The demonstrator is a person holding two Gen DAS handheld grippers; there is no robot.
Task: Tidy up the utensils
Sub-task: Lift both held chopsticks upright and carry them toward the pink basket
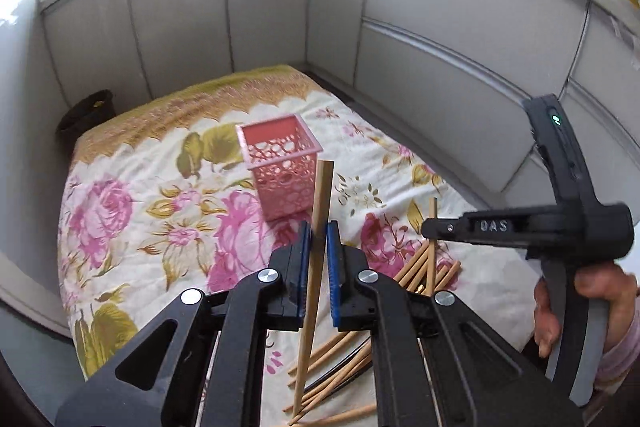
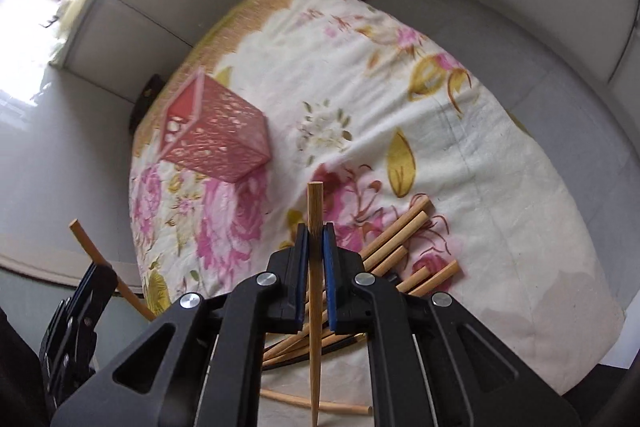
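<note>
Each gripper, left (image 1: 318, 231) and right (image 2: 315, 233), pinches one chopstick (image 1: 320, 211) (image 2: 315, 211) near its thick end, tip hanging down, probably for dropping into the pink basket (image 1: 280, 171).

The left claw (image 1: 318, 239) clamps a single wooden chopstick (image 1: 316, 267) between its blue pads, the stick rising past them toward a pink lattice holder (image 1: 280, 171) standing upright on a floral cloth (image 1: 160, 211) over the tabletop. More chopsticks (image 1: 340, 359) lie heaped below. At right, a hand (image 1: 580, 303) grips the right claw (image 1: 434, 227), which pinches another chopstick.
</note>
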